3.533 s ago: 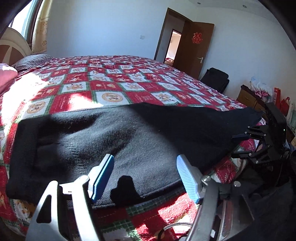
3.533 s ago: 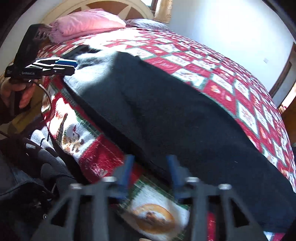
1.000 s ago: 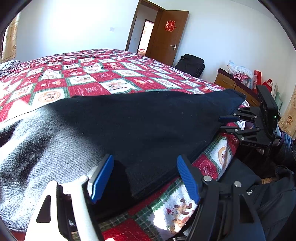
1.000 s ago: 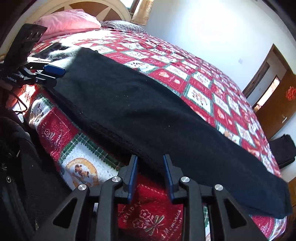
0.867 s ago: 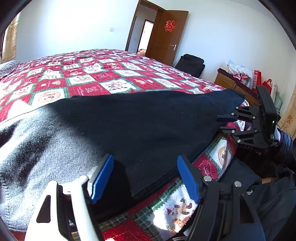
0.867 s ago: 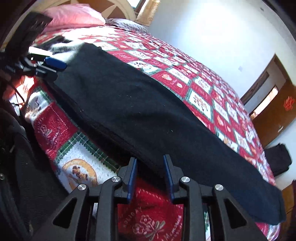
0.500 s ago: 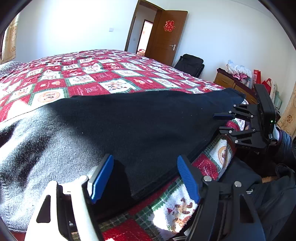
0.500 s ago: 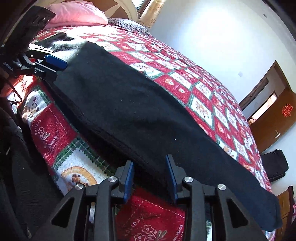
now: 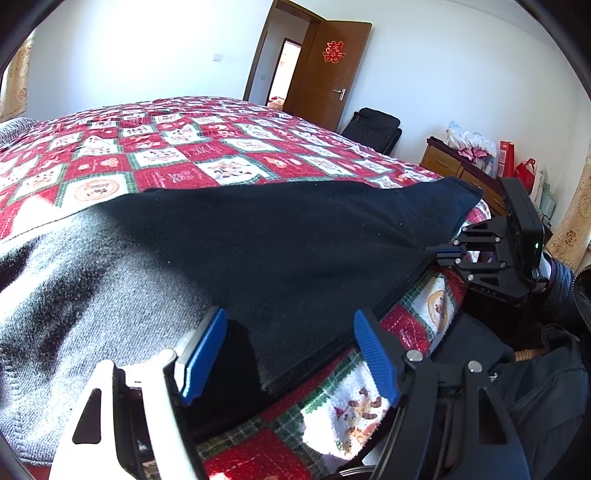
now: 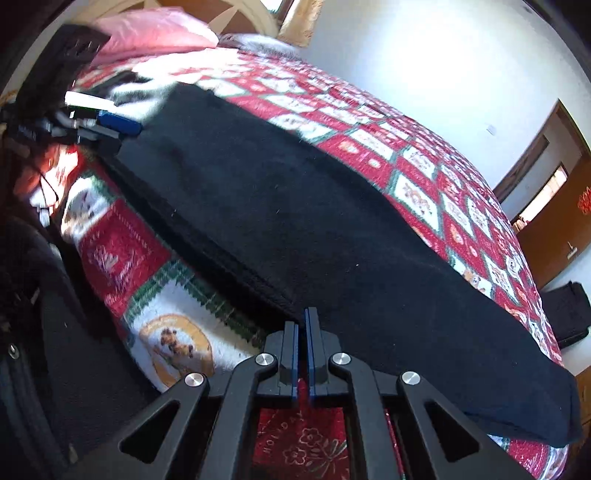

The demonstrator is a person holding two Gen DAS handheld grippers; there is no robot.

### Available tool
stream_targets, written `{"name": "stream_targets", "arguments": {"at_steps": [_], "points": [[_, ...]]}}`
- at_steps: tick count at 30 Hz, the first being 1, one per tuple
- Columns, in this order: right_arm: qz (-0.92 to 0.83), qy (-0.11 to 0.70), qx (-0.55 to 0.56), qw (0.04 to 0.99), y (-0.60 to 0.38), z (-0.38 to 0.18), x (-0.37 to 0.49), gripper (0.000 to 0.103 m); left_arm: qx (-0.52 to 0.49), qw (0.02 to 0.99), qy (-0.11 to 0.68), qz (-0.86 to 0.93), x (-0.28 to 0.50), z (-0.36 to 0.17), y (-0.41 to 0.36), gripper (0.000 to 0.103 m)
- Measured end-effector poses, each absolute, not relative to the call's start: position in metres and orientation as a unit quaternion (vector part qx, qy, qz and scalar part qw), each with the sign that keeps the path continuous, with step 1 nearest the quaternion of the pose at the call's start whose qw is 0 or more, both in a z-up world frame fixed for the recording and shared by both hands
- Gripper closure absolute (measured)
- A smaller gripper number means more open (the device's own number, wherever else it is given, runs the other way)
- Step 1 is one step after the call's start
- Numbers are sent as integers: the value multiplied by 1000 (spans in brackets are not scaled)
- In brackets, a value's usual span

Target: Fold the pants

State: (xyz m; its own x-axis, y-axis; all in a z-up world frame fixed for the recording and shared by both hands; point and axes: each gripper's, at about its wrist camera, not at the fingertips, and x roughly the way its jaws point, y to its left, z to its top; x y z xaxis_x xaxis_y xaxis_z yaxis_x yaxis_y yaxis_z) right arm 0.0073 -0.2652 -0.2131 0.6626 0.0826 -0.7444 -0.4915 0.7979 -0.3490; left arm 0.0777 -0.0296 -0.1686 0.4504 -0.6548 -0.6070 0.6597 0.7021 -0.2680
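Black pants [image 9: 280,243] are lying lengthwise along the near edge of a bed, with one gripper pinching the hem edge.

One pair of fuzzy, knitted pants [image 10: 332,236] is stretching across the centre of both views, doubled leg on leg, the sunlit end at the left of the left wrist view looking grey. The right gripper [image 10: 303,347] at the bottom centre of its view is sitting with its two blue pads pressed together on the pants' near edge. The left gripper [image 9: 288,354] at the bottom of its view is hovering with its two ribbed blue pads spread wide above the fabric, touching nothing. Underneath, one quilted bedspread [image 9: 177,155] of red, white and green squares is covering the bed. One pink pillow [image 10: 155,33] is resting at the upper left of the right wrist view.
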Motion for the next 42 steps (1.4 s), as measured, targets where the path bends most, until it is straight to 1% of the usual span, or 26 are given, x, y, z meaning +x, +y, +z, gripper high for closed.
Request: {"name": "stream_targets", "arguments": {"at_steps": [1, 3, 5, 6, 10, 12, 14, 15, 17, 19, 22, 24, 26, 27, 29, 30, 32, 33, 36, 39, 42], "points": [[163, 369, -281, 871, -264, -213, 5, 99, 4, 851, 355, -387, 78, -168, -29, 29], [159, 370, -279, 872, -267, -210, 4, 89, 4, 850, 357, -388, 78, -167, -27, 29], [166, 379, -263, 872, -277, -202, 3, 56, 2, 849, 357, -388, 78, -166, -25, 29], [178, 384, -240, 873, -286, -196, 2, 54, 4, 850, 357, -386, 79, -166, -24, 29], [148, 374, -127, 907, -347, -164, 5, 54, -2, 859, 353, -371, 82, -163, -13, 29], [108, 378, -92, 915, -373, -160, 11, 54, -10, 866, 350, -357, 85, -162, -4, 29], [69, 403, -51, 911, -400, -166, 21, 54, -18, 874, 348, -339, 89, -161, 4, 29], [59, 428, -32, 901, -410, -175, 26, 54, -24, 877, 347, -330, 91, -160, 9, 29], [63, 448, -44, 891, -409, -183, 24, 54, -35, 884, 346, -313, 96, -159, 20, 29], [54, 455, -82, 885, -395, -182, 19, 54, -44, 892, 340, -296, 100, -157, 30, 29], [43, 459, -102, 882, -389, -177, 20, 54, -57, 900, 330, -279, 107, -153, 43, 29], [45, 447, -88, 889, -392, -168, 25, 54, -58, 904, 326, -269, 110, -153, 47, 28], [71, 429, -33, 900, -389, -151, 35, 54, -53, 906, 322, -269, 111, -154, 47, 28], [95, 424, 5, 900, -383, -143, 48, 54, -50, 906, 321, -270, 112, -156, 45, 28], [149, 423, 44, 893, -360, -134, 72, 54, -53, 902, 327, -278, 114, -161, 43, 28], [169, 421, 50, 890, -346, -132, 84, 54, -55, 899, 332, -281, 114, -165, 41, 24], [212, 428, 57, 877, -307, -131, 116, 54, -46, 901, 328, -280, 110, -169, 38, 18], [232, 438, 70, 865, -288, -134, 134, 54, -34, 901, 328, -281, 108, -169, 35, 14], [293, 486, 123, 814, -228, -148, 191, 54, -25, 896, 335, -291, 104, -170, 32, 8], [312, 516, 152, 783, -179, -157, 227, 54, -40, 892, 338, -298, 103, -172, 36, 8], [321, 556, 194, 742, -143, -176, 257, 55, -28, 892, 339, -299, 101, -172, 33, 8]]}}
